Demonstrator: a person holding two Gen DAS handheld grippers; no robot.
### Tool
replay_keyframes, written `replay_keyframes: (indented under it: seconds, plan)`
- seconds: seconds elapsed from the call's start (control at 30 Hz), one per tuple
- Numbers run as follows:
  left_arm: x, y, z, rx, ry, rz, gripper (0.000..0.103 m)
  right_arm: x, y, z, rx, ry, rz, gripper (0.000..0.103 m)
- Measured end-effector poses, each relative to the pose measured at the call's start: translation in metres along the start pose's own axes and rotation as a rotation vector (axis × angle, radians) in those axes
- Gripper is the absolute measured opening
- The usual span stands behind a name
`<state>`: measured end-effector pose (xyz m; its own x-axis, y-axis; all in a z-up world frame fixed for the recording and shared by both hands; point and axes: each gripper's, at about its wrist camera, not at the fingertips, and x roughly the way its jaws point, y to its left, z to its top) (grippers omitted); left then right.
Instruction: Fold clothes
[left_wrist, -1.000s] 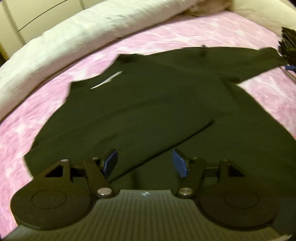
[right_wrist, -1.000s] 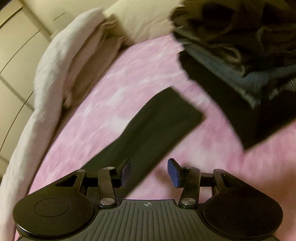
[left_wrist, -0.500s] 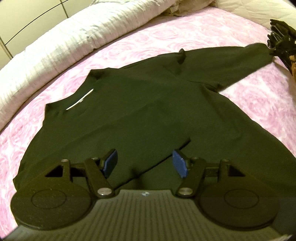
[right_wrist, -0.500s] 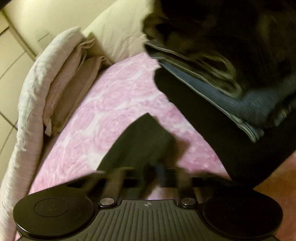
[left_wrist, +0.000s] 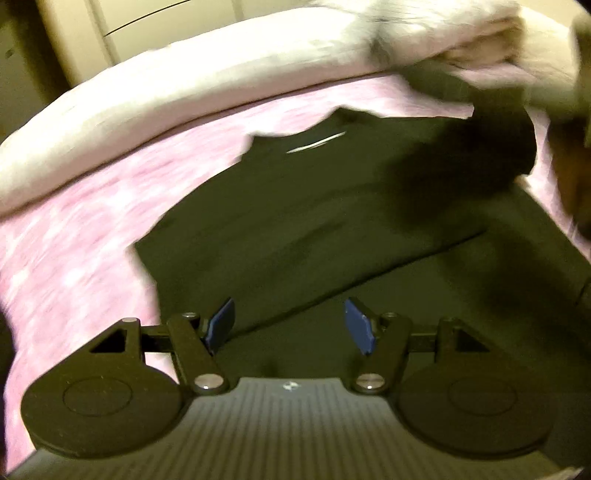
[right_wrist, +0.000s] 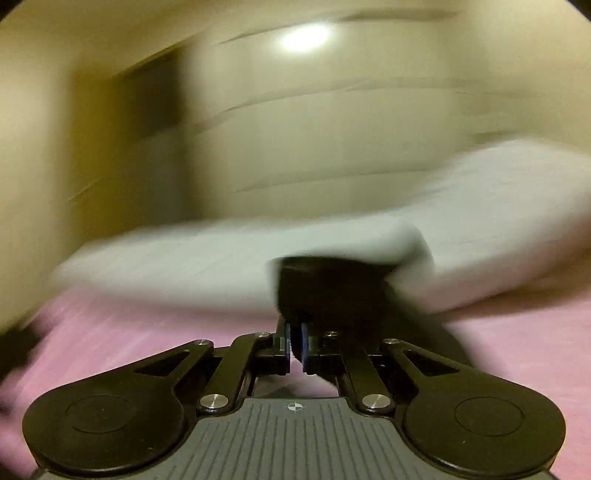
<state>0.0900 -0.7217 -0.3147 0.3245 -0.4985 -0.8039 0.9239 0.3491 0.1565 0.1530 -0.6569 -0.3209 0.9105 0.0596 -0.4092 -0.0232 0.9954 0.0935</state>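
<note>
Right hand-held gripper (right_wrist: 295, 345) clamped on black sleeve (right_wrist: 332, 291) above bed (right_wrist: 517, 354); left hand-held gripper (left_wrist: 290, 325) open, empty. Risk: fast swing bunching sweater (left_wrist: 295, 206).

Pink floral bedsheet (left_wrist: 74, 236), rolled white duvet (left_wrist: 207, 74) along it, cream wardrobe doors (right_wrist: 332, 129)

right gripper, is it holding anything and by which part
The right gripper is shut on dark cloth, apparently the sleeve end of the dark top, pinched at its edge. The left gripper is open and holds nothing.
</note>
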Motion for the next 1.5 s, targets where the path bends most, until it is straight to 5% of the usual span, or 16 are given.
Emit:
replay_keyframes:
  seconds: [0.1, 0.2, 0.43, 0.6, 0.8, 1.0, 1.23, 1.5]
  plan:
    - [-0.016, 0.040, -0.022, -0.051, -0.001, 0.039, 0.062, 0.069, 0.064, -0.049, -0.049, 0.199, 0.091, 0.004]
    - [-0.022, 0.070, -0.044, -0.075, 0.005, 0.056, 0.063, 0.087, 0.088, -0.069, -0.050, 0.255, 0.075, 0.005]
    - [-0.025, 0.097, -0.063, -0.128, -0.001, 0.046, 0.063, 0.099, 0.081, -0.039, -0.034, 0.199, -0.009, 0.004]
    - [-0.014, 0.101, -0.061, -0.142, -0.020, 0.024, 0.063, 0.107, 0.110, -0.013, -0.031, 0.108, 0.053, 0.004]
    - [-0.004, 0.103, -0.051, -0.131, -0.044, 0.010, 0.063, 0.132, 0.159, -0.038, -0.168, 0.253, 0.232, 0.005]
    - [0.007, 0.111, -0.037, -0.140, -0.064, -0.008, 0.063, 0.141, 0.149, -0.053, -0.226, 0.420, 0.298, 0.008]
    - [0.062, 0.107, 0.011, -0.142, -0.069, -0.135, 0.065, 0.090, 0.087, -0.041, -0.196, 0.390, 0.193, 0.046]
    - [0.134, 0.080, 0.051, -0.009, 0.016, -0.230, 0.049, 0.043, -0.062, -0.034, -0.045, 0.373, -0.261, 0.052]
